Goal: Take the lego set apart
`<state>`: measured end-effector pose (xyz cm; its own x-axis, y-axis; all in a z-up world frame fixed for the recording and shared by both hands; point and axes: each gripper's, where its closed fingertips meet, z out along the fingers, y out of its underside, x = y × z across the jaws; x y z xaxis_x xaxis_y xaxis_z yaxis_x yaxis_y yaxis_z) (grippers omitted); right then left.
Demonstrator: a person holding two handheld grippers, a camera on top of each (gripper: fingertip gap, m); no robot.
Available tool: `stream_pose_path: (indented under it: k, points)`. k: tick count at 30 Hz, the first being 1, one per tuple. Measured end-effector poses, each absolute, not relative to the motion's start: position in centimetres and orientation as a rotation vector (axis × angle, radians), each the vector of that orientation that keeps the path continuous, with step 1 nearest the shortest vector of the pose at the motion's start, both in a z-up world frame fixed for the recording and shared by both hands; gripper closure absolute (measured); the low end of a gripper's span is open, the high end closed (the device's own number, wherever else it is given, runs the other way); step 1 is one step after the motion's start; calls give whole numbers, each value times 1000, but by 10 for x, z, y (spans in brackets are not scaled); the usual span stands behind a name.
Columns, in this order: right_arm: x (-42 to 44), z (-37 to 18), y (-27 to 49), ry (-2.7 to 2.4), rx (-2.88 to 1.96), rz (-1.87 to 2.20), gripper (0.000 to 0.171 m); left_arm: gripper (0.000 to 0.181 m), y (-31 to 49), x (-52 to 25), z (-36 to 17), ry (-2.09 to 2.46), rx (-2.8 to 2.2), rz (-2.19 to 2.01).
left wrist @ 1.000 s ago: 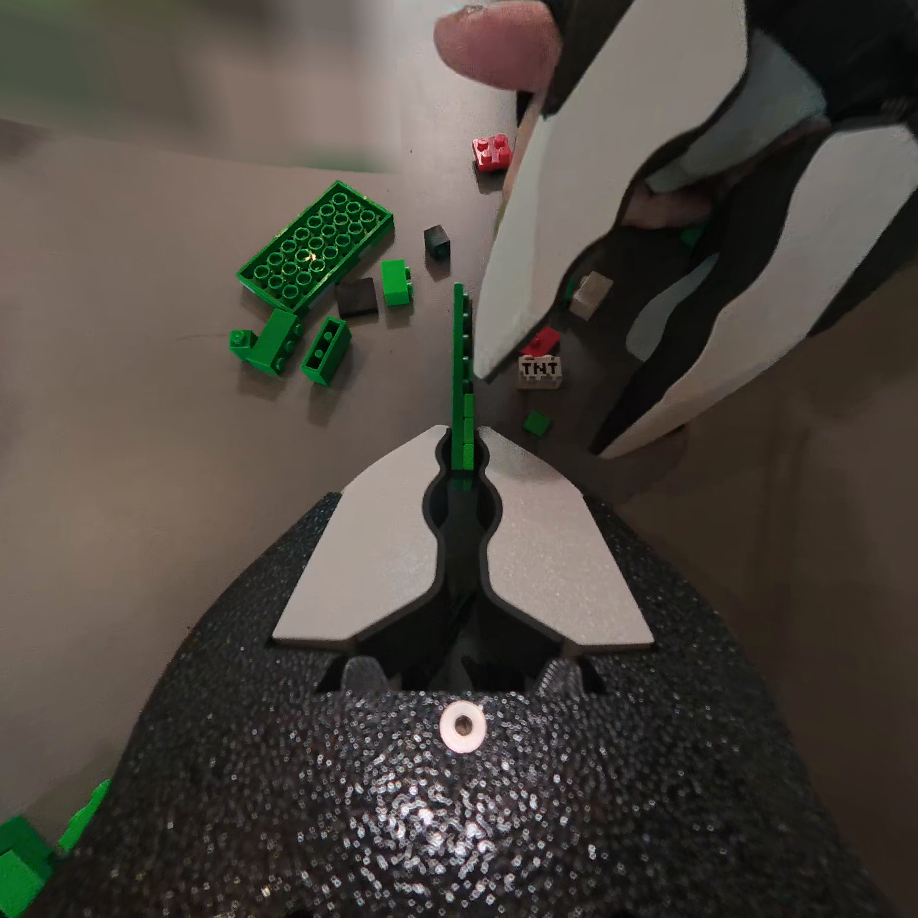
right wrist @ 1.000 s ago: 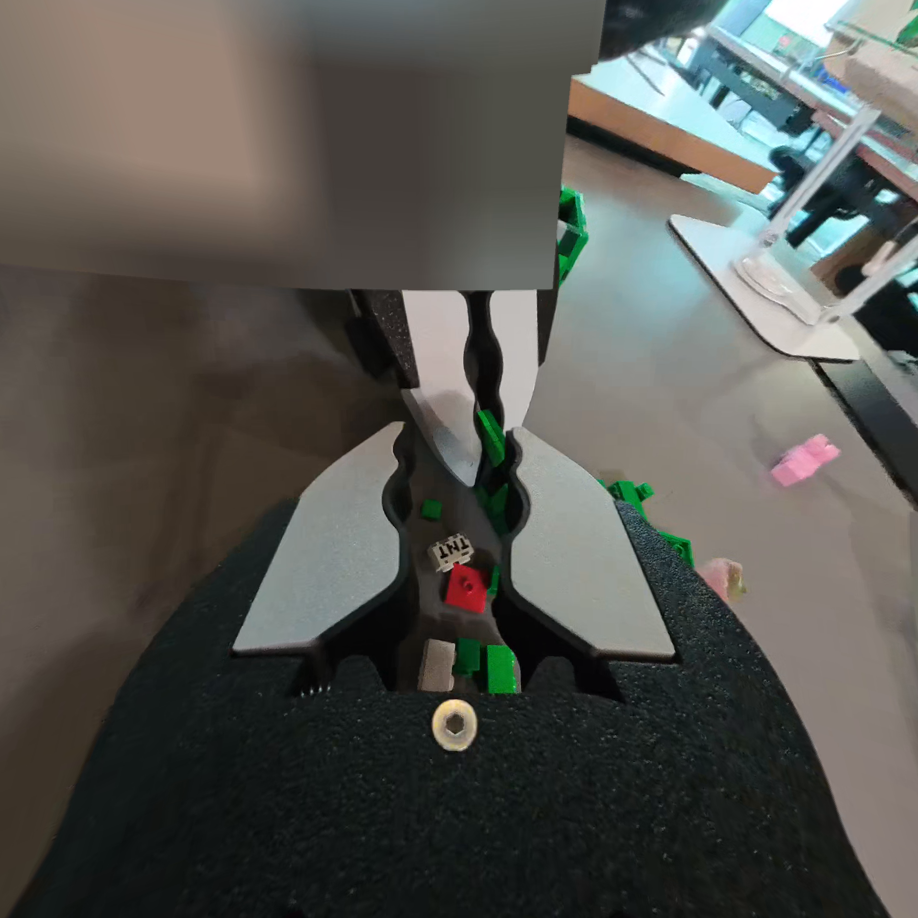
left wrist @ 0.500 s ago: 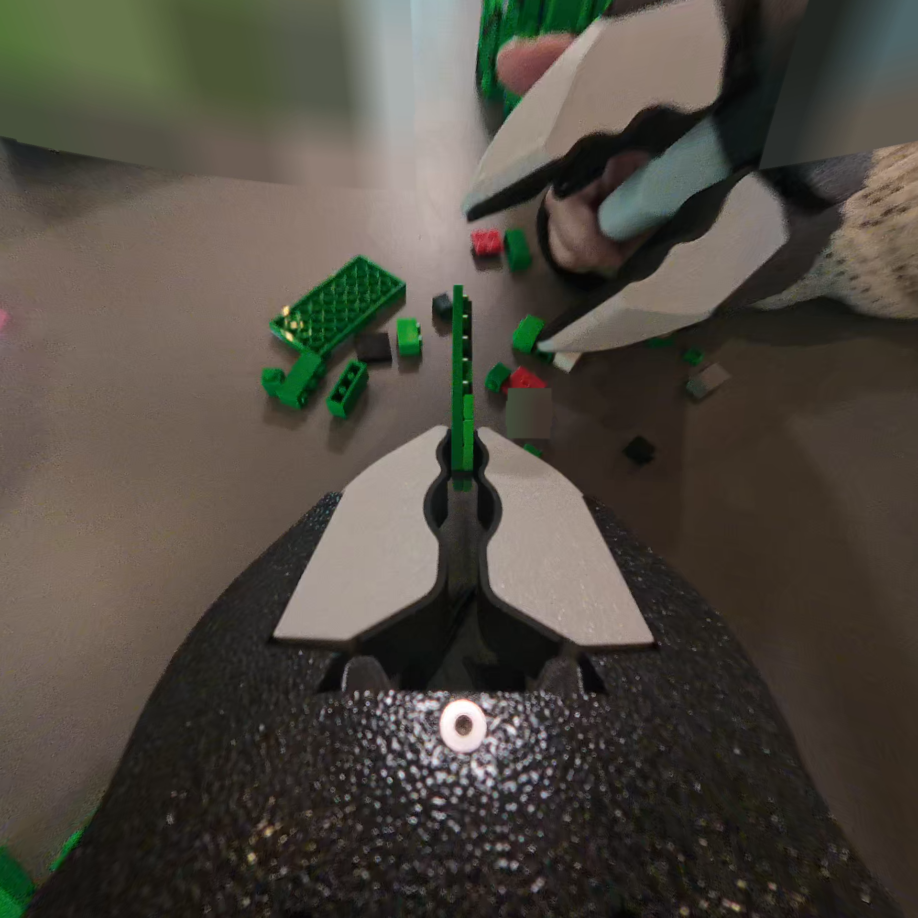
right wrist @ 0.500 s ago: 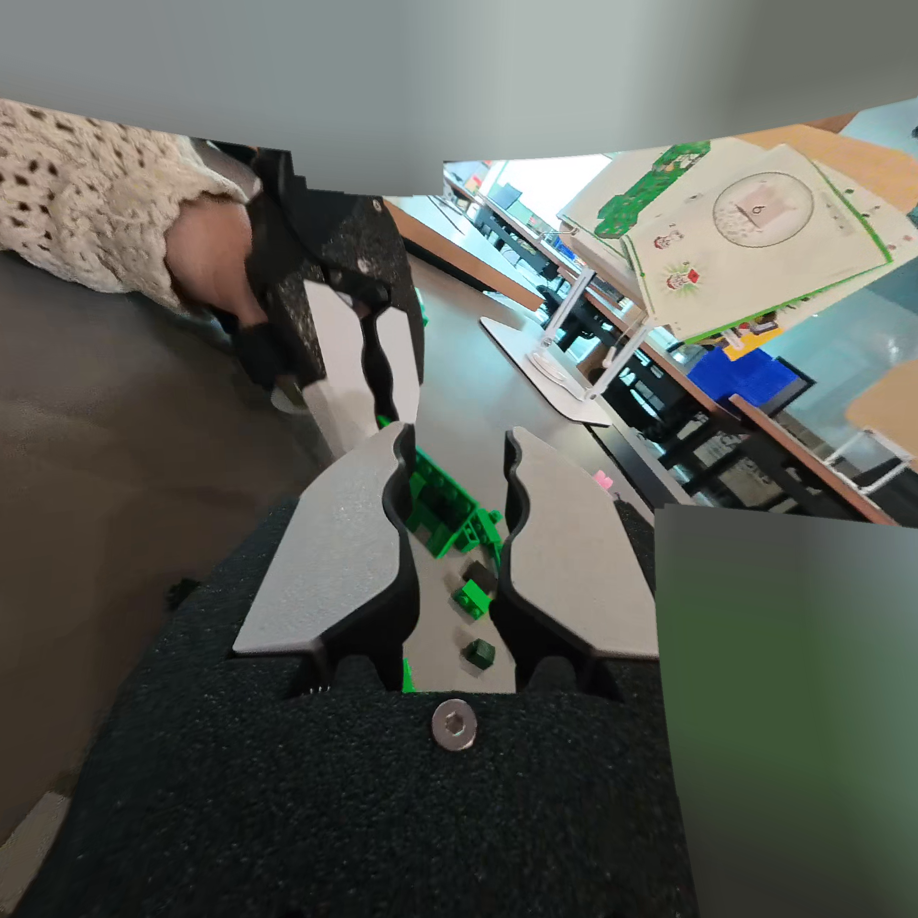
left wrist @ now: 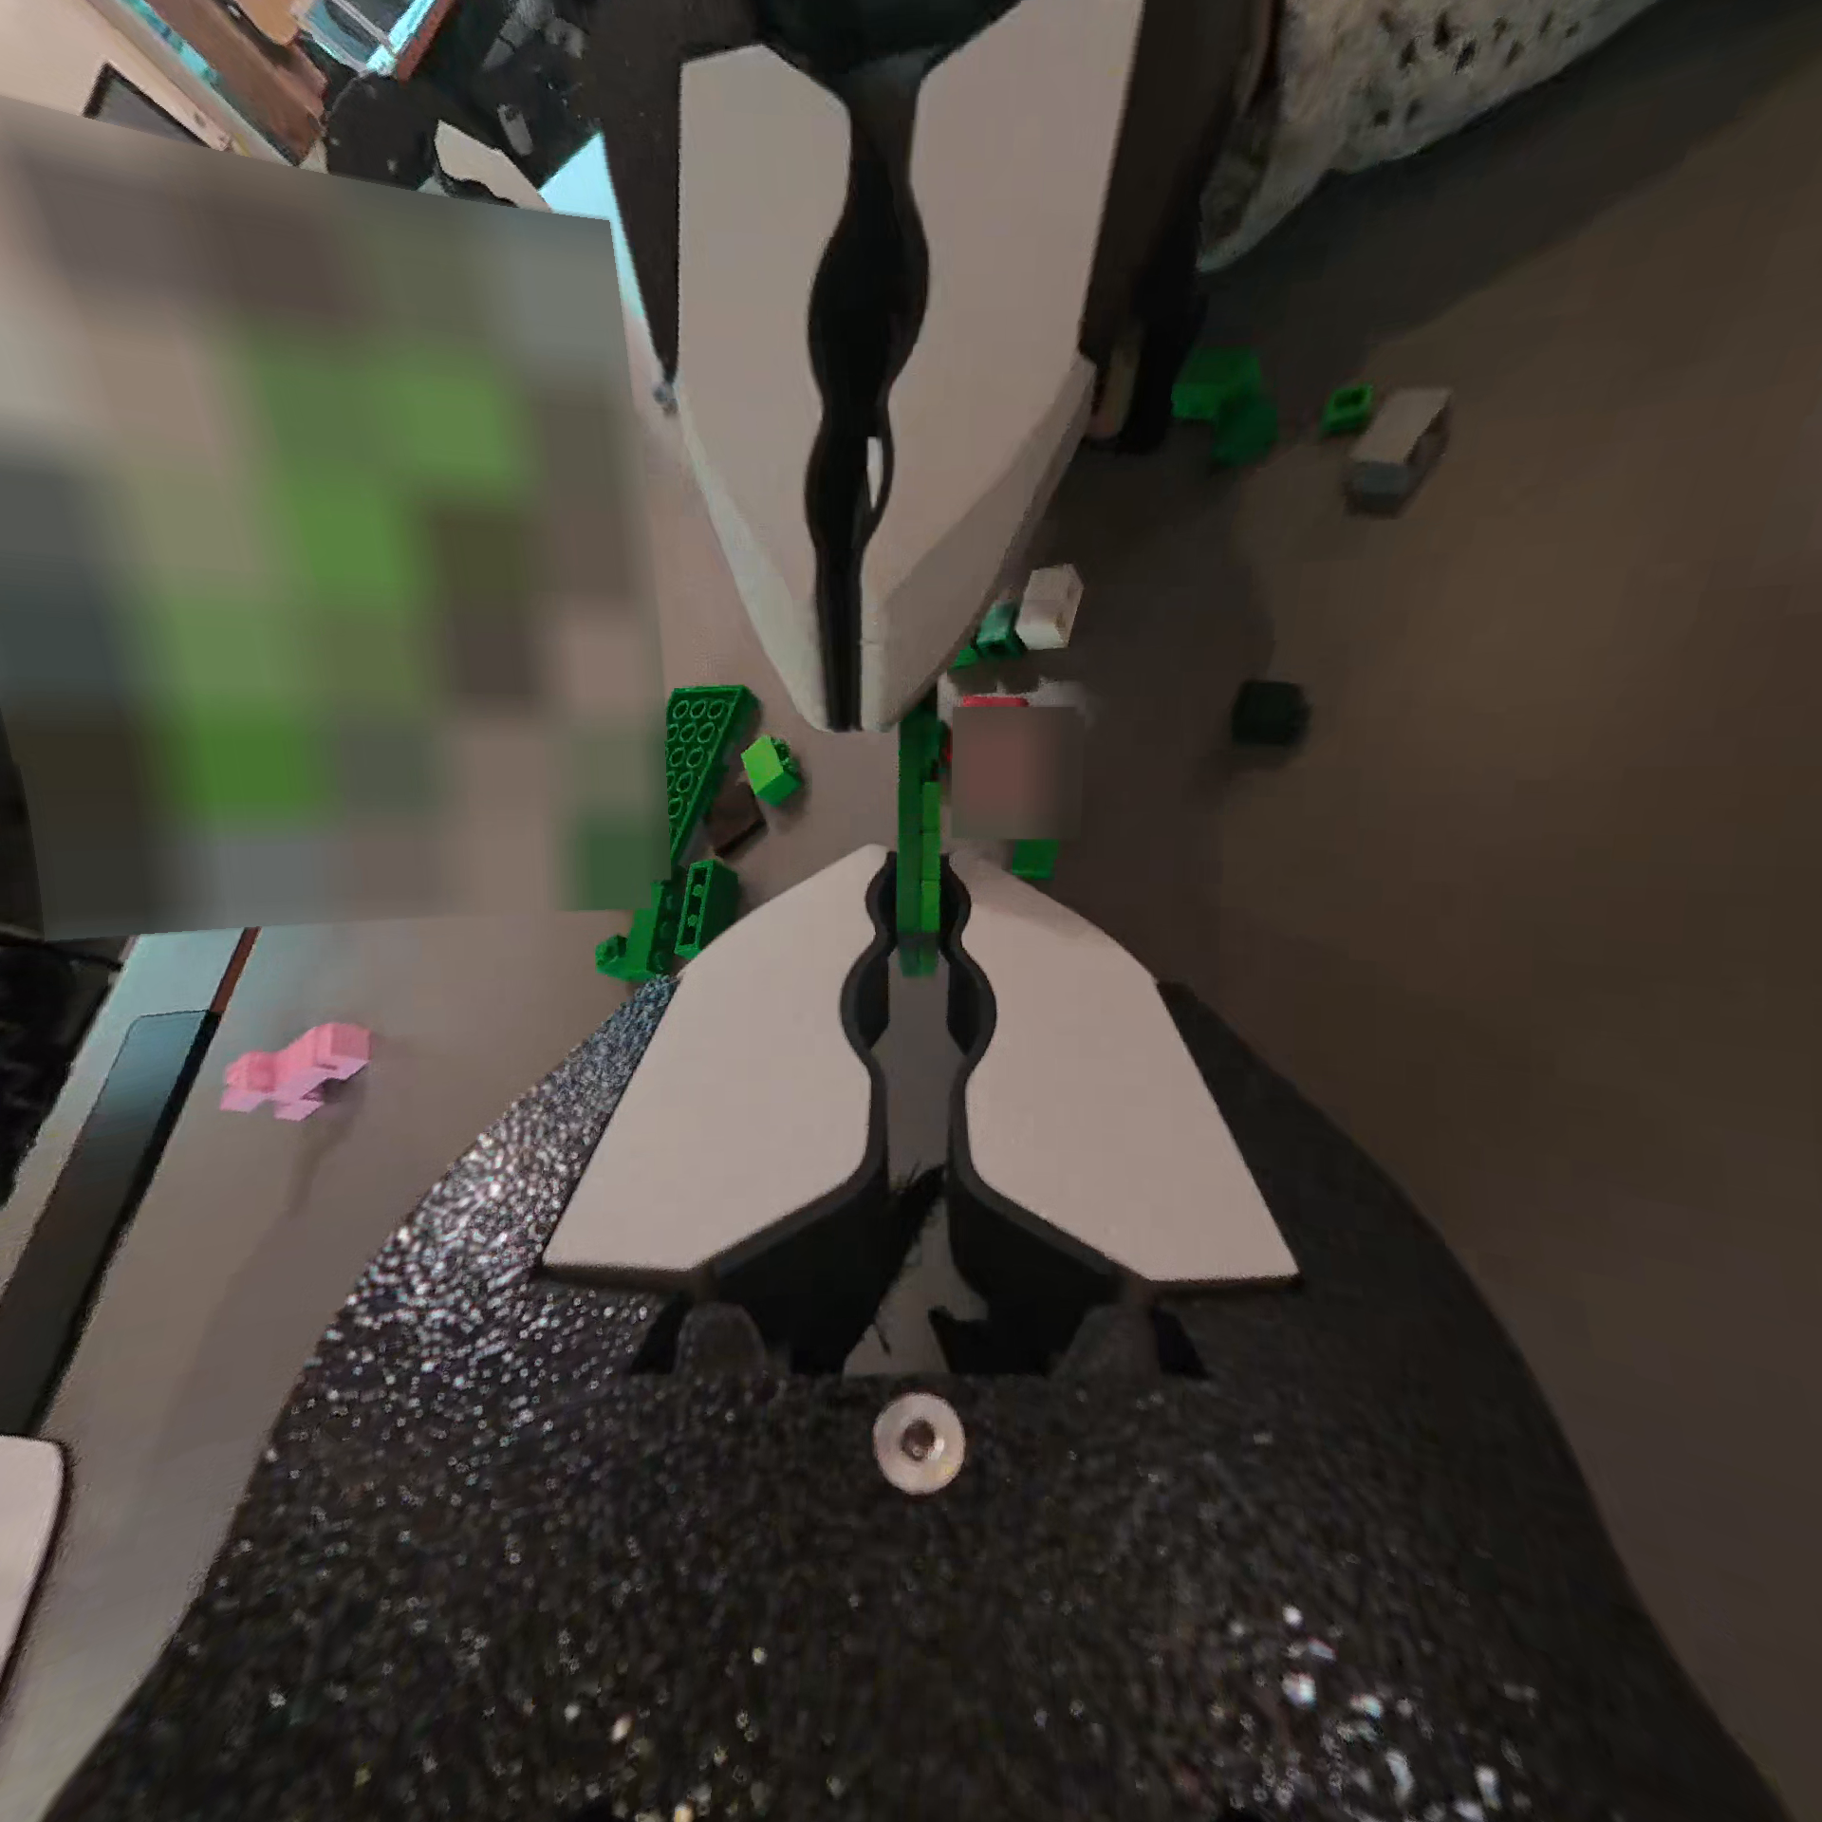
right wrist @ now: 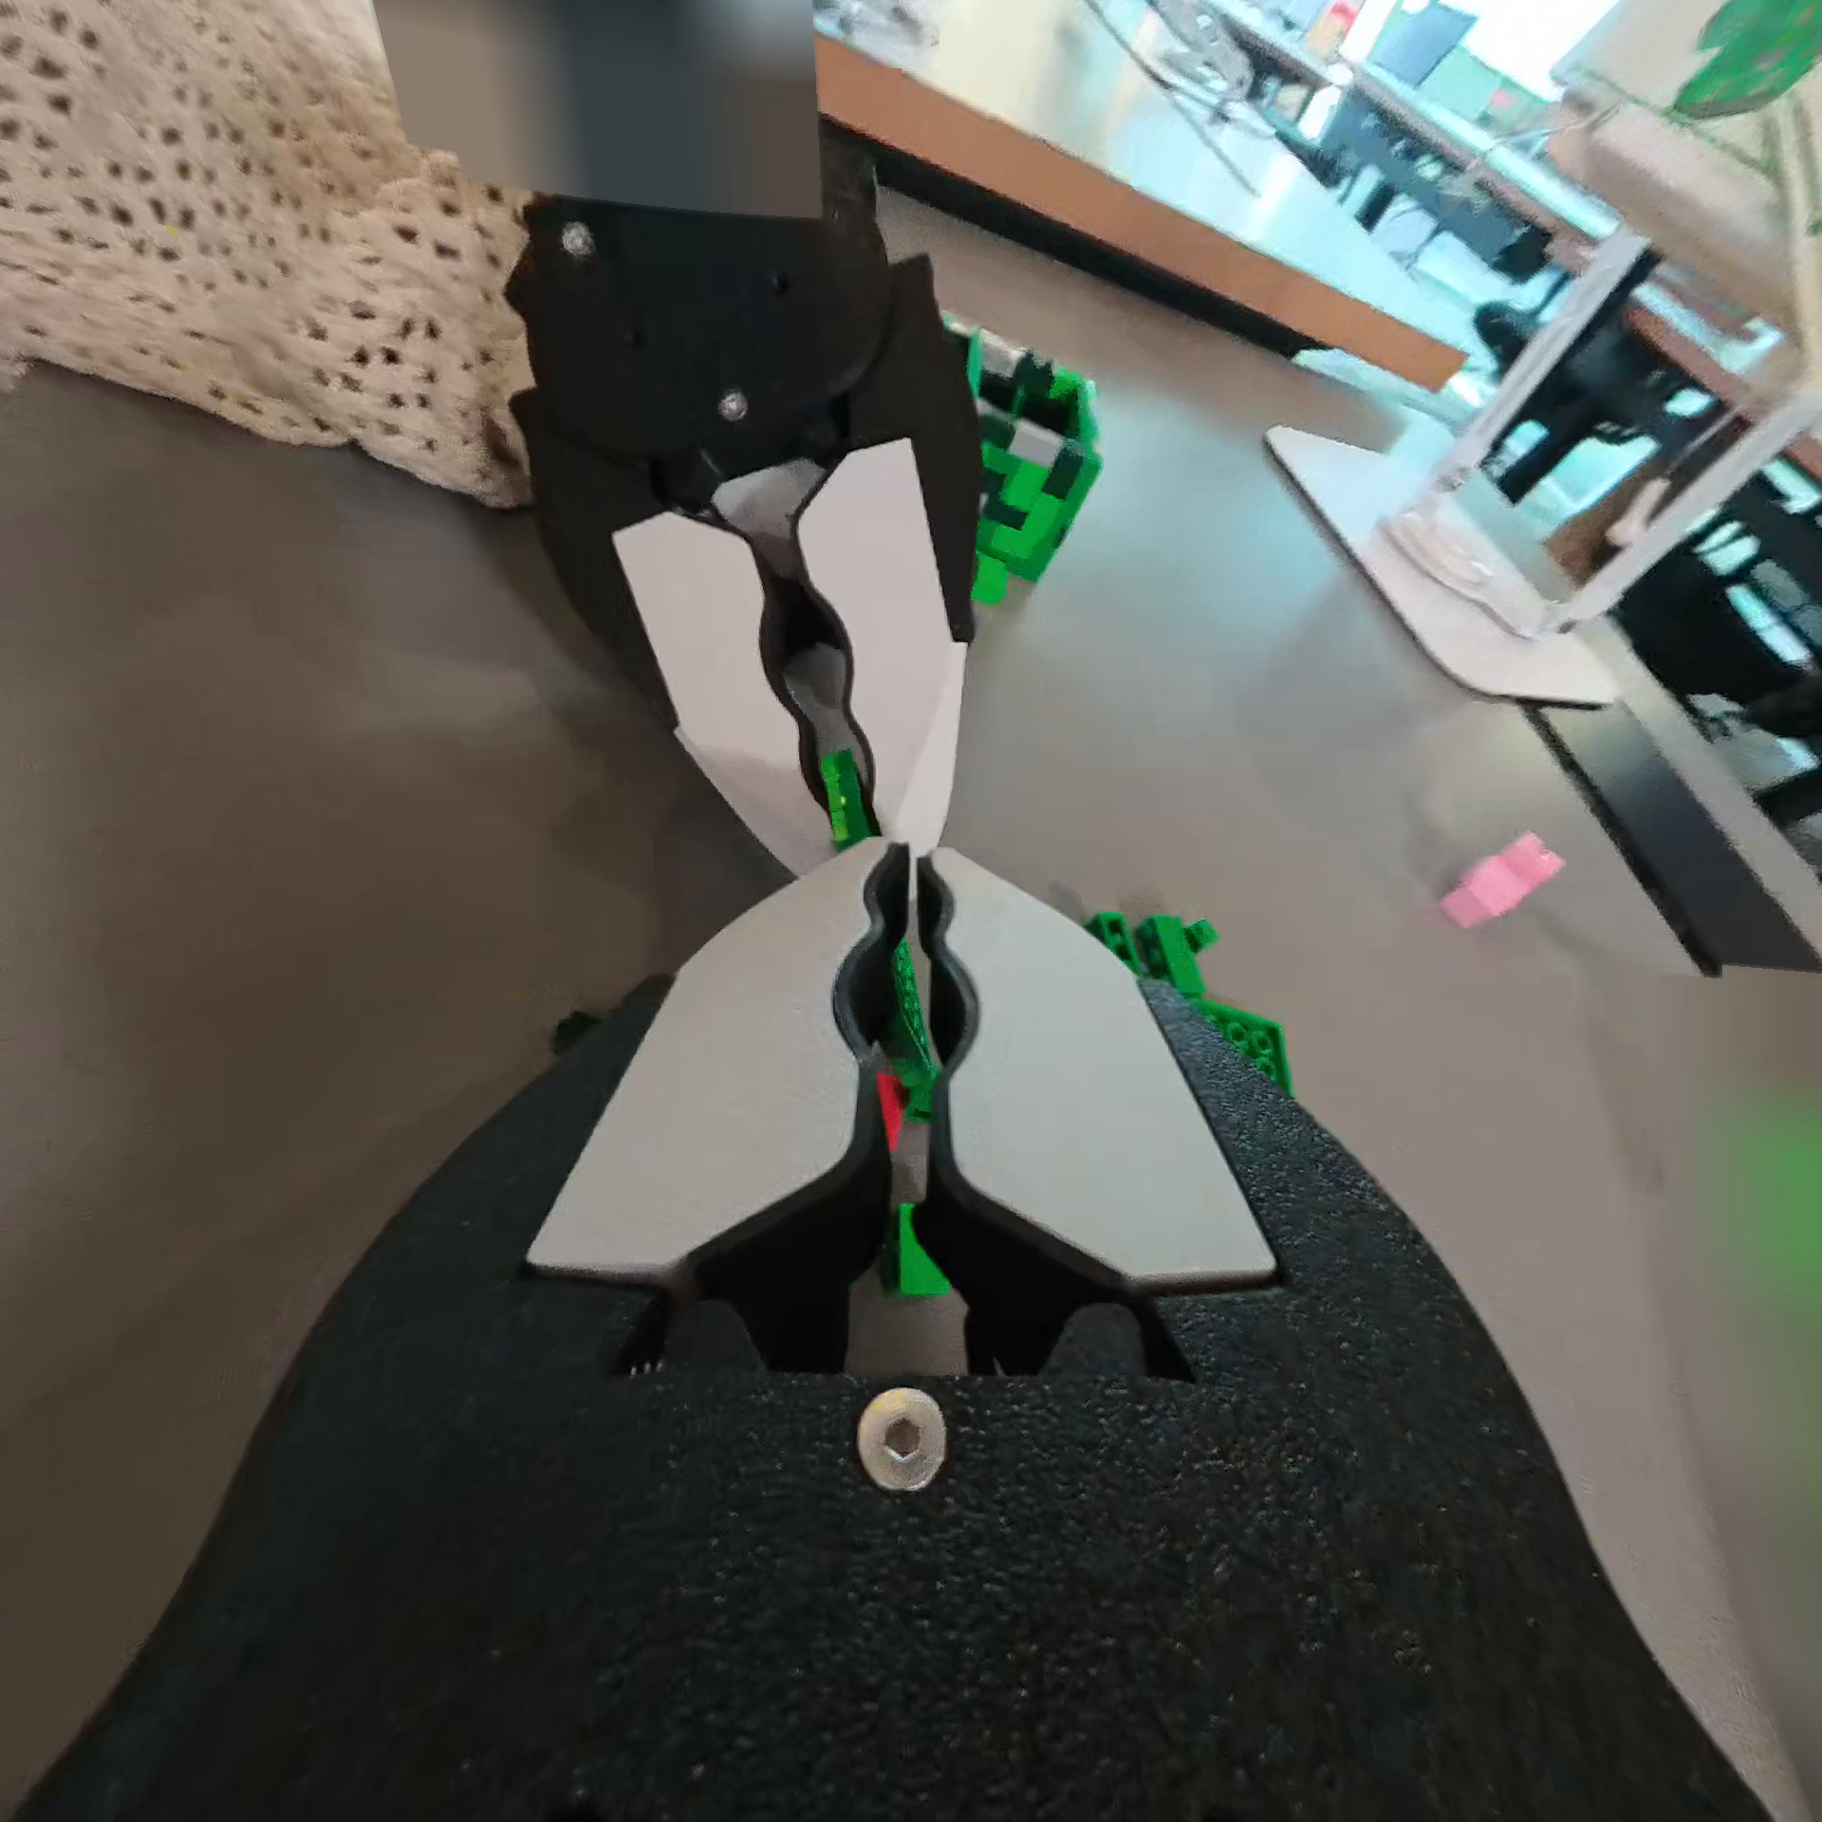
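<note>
My left gripper (left wrist: 917,868) is shut on the near end of a thin green plate stack (left wrist: 917,789) held edge-on above the brown table. My right gripper (left wrist: 848,712) comes in from the top, jaws shut, its tips just left of the stack's far end. In the right wrist view my right gripper (right wrist: 909,860) is shut tip to tip against the left gripper (right wrist: 868,828), which holds the green stack (right wrist: 843,799). Part of the stack (right wrist: 907,996) shows through the gap behind my right fingers. I see nothing between the right tips.
Loose bricks lie on the table: a green wedge plate (left wrist: 700,759), green bricks (left wrist: 680,917), a white brick (left wrist: 1050,606), a grey brick (left wrist: 1400,449), a pink piece (left wrist: 296,1070). A green built section (right wrist: 1035,463) stands behind the left gripper. A white stand base (right wrist: 1430,552) is at the right. My left and right fingertips are right by each other. Left tips and right tips are each some 11 centimetres from the grey brick (left wrist: 1400,449).
My right gripper has gone from open to shut and swung in to meet the left gripper tip to tip. The left gripper still holds the green stack.
</note>
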<state>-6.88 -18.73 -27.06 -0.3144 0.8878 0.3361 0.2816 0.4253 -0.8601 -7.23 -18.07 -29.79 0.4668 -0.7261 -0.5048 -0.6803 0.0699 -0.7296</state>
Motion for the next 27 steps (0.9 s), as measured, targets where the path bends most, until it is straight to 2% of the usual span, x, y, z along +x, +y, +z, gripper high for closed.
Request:
stream_pose_path:
  k: [3,5,6,7,9,13,17,20,25,27]
  points:
    - [-67,-263,-187,-1799,-965,875,152,176,-181,-74,-290,1185,-1630,-132]
    - [-64,-272,-189,-1866,-1046,907,151,176,-182,-75,-287,1172,-1625,-152]
    - [-64,-277,-188,-1898,-1089,879,163,176,-183,-74,-289,1191,-1627,-150]
    - [-65,-278,-187,-1914,-1109,840,164,174,-180,-77,-290,1177,-1629,-115]
    - [-71,-269,-182,-1827,-1143,821,165,164,-172,-83,-275,1056,-1578,-75]
    - [-75,-244,-185,-1623,-1265,1183,166,132,-169,-91,-246,854,-1506,-190]
    - [-70,-226,-177,-1396,-1231,1466,166,144,-180,-81,-233,835,-1419,-367]
    - [-68,-218,-184,-1331,-1182,1623,166,163,-183,-83,-220,730,-1391,-501]
    - [-69,-216,-189,-1336,-1161,1640,166,170,-188,-82,-215,693,-1384,-674]
    - [-71,-217,-180,-1293,-1197,1600,157,176,-188,-78,-219,691,-1429,-729]
